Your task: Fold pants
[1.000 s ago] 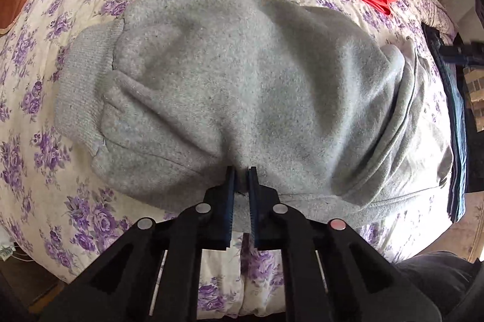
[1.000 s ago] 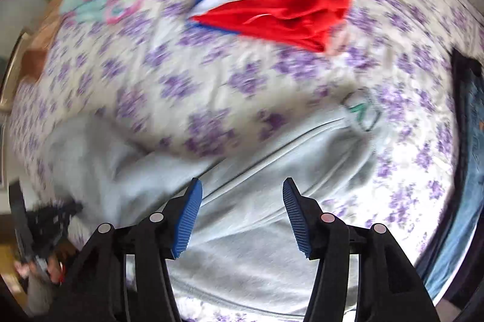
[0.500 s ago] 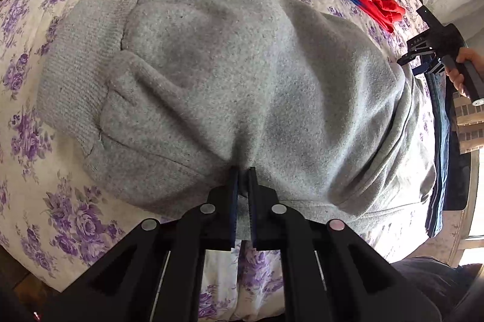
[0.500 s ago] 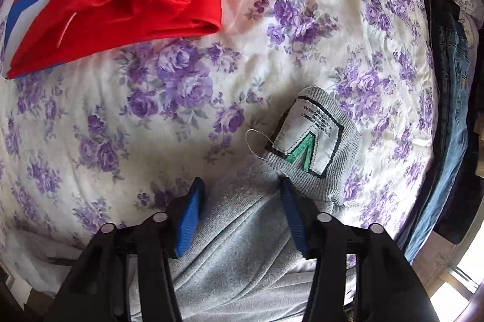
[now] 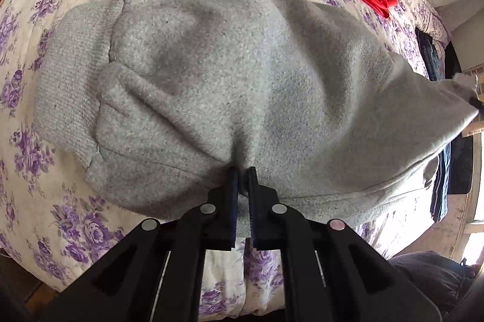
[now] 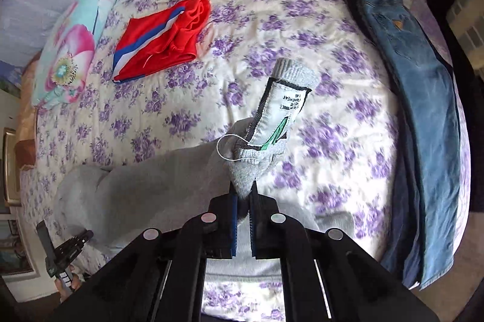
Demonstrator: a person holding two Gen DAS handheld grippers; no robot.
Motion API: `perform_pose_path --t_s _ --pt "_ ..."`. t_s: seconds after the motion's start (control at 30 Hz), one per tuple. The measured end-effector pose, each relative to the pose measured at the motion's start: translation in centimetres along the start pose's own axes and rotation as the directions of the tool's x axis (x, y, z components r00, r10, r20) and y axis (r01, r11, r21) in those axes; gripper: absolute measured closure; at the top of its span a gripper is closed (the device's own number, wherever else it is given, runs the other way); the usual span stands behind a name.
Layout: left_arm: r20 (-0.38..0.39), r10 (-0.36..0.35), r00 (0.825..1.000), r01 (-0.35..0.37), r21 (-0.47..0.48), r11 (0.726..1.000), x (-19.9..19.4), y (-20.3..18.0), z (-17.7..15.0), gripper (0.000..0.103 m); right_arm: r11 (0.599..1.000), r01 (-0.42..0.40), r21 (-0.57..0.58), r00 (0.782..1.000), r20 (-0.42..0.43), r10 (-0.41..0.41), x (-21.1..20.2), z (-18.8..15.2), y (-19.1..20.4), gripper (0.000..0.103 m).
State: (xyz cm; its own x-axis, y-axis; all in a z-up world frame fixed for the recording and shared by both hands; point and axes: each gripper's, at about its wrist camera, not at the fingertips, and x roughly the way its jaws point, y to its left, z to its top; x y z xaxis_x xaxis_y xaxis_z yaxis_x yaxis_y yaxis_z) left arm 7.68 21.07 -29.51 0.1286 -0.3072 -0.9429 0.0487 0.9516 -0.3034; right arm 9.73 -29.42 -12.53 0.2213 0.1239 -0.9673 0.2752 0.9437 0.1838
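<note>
While my left gripper [image 5: 242, 170] pinches the grey pants [image 5: 230, 80] spread on the floral bedspread [image 5: 75, 225], my right gripper [image 6: 243, 189] is closing, clamped on their labelled waistband corner [image 6: 281, 110].

The pants [image 5: 230, 86] lay across the bed [image 5: 75, 219], nearest its front edge; the folded shorts [image 6: 163, 40] lay behind them, the jeans [image 6: 414, 98] along the right edge.

White sewn-in label [image 6: 279, 118] on grey pants [image 6: 169, 186], print too blurred to read
</note>
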Motion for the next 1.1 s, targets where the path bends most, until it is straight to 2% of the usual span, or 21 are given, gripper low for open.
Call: perform_pose_path --t_s 0.07,0.13,0.27,0.33,0.4,0.47,0.5,0.53,0.57,0.63,0.67,0.7,0.73,0.8,0.87,0.93,0.97,1.03,1.1 --pt "-0.012 0.021 1.0 -0.021 0.034 0.999 -0.1 -0.5 0.1 0.096 0.997 -0.041 0.071 0.999 0.024 0.039 -0.5 -3.8 -3.0 0.097" --pt "-0.027 0.055 0.998 -0.053 0.071 0.996 0.0 -1.0 0.2 0.096 0.989 -0.064 0.136 0.998 0.018 0.062 1.3 -7.6 -5.9 0.097" --pt "-0.051 0.104 0.993 -0.096 0.133 0.986 0.5 -2.0 0.4 0.095 0.969 -0.045 0.241 0.999 -0.018 0.051 9.2 -14.0 -10.4 0.097" --pt "-0.081 0.107 0.991 -0.095 0.143 0.985 0.6 -2.1 0.8 0.095 0.942 -0.084 0.326 0.994 -0.04 0.102 12.5 -16.1 -12.0 0.096" --pt "-0.113 0.12 0.986 -0.102 0.155 0.983 0.3 -2.4 1.2 0.095 0.931 -0.125 0.344 0.992 0.023 0.125 12.4 -16.9 -12.3 0.096" --pt "-0.11 0.158 0.981 -0.134 0.197 0.971 -0.7 -3.3 1.3 0.095 0.942 -0.118 0.314 0.993 0.045 0.109 11.6 -17.0 -11.8 0.094" --pt "-0.103 0.173 0.98 -0.146 0.227 0.963 -1.2 -4.0 1.3 0.095 0.951 -0.102 0.291 0.995 0.045 0.093 11.4 -17.0 -11.5 0.09" --pt "-0.094 0.17 0.981 -0.141 0.256 0.956 -1.9 -4.8 1.1 0.095 0.959 -0.079 0.271 0.997 0.036 0.072 11.1 -17.0 -11.3 0.083" --pt "-0.082 0.154 0.985 -0.125 0.285 0.95 -2.6 -5.7 1.1 0.095 0.966 -0.036 0.256 0.999 0.019 0.032 10.8 -17.0 -11.0 0.071" --pt "-0.046 0.116 0.992 -0.093 0.338 0.936 -3.7 -7.8 0.9 0.095 0.974 0.011 0.225 1.0 -0.015 -0.008 10.1 -17.0 -10.9 0.069" --pt "-0.033 0.101 0.994 -0.083 0.353 0.932 -3.7 -8.8 1.1 0.09 0.976 0.027 0.217 0.999 -0.028 -0.021 9.6 -17.1 -10.6 0.069" --pt "-0.025 0.084 0.996 -0.069 0.358 0.931 -3.4 -9.6 1.2 0.081 0.978 0.051 0.202 0.998 -0.041 -0.043 8.9 -17.1 -10.2 0.069" --pt "-0.027 0.062 0.998 -0.049 0.357 0.933 -2.8 -10.3 1.5 0.079 0.982 0.08 0.173 0.996 -0.045 -0.074 8.0 -16.9 -9.5 0.069" --pt "-0.052 0.031 0.998 -0.012 0.346 0.938 -0.6 -11.2 2.0 0.078 0.99 0.121 0.067 0.993 -0.014 -0.12 6.0 -15.9 -7.1 0.069" --pt "-0.107 0.013 0.994 0.021 0.315 0.949 2.1 -11.3 1.7 0.078 0.992 0.115 -0.055 0.993 0.032 -0.113 4.5 -14.3 -3.6 0.069" --pt "-0.165 0.018 0.986 0.03 0.279 0.96 4.8 -10.4 0.8 0.078 0.985 0.044 -0.169 0.997 0.068 -0.033 3.9 -12.3 0.6 0.069" --pt "-0.165 0.013 0.986 0.032 0.268 0.963 5.4 -10.0 0.0 0.078 0.974 -0.016 -0.228 0.997 0.07 0.033 4.0 -11.3 2.9 0.069" --pt "-0.127 -0.038 0.991 0.068 0.242 0.968 4.9 -9.2 -1.0 0.078 0.933 -0.12 -0.34 0.989 0.042 0.142 5.1 -9.3 7.9 0.069" --pt "-0.127 -0.094 0.987 0.118 0.198 0.973 4.6 -8.2 -1.3 0.078 0.874 -0.168 -0.456 0.977 0.041 0.21 6.3 -7.5 13.1 0.07"
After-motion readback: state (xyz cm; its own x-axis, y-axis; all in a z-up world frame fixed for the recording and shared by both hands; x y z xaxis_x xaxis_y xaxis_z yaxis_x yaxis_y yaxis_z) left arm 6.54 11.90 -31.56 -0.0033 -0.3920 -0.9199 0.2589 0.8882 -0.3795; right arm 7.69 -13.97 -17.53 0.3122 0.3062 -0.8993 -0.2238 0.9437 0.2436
